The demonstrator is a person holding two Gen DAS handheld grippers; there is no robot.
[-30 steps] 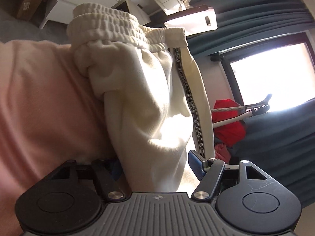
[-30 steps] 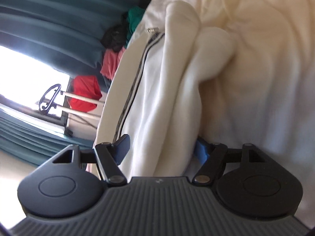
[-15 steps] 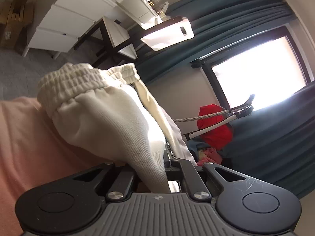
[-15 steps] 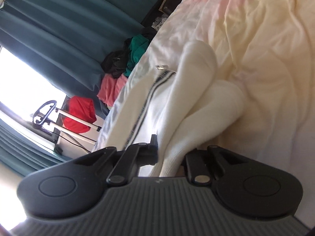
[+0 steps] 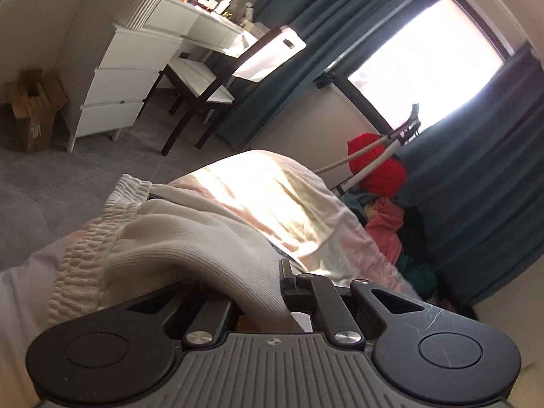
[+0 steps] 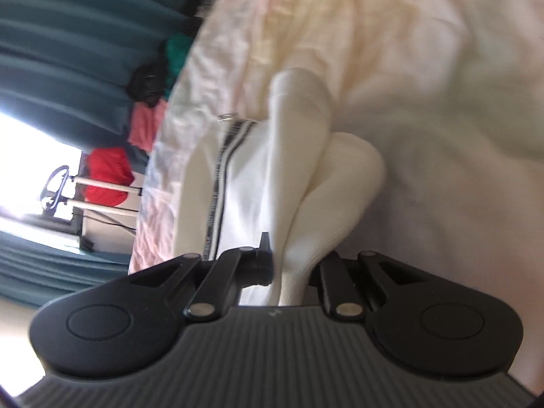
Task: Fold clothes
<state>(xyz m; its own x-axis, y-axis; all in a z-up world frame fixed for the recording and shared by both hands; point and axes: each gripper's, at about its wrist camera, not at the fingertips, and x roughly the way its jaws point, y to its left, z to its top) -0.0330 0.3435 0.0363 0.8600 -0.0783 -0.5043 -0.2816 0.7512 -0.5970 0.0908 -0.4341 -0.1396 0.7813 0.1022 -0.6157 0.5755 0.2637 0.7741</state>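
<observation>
Cream trousers [image 5: 190, 238], earlier between parted claws, now clamped by left claw [image 5: 268, 292] and right claw [image 6: 292, 268].

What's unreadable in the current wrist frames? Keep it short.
- Left wrist view: left claw pads are buried under the cream pants fabric.
- Right wrist view: motion blur; the lettering on the side stripe is illegible.
- Right claw: its right pad is covered by cloth.
- Both views: pants are cut off by the claw bodies; full layout on the bedspread is unseen.
</observation>
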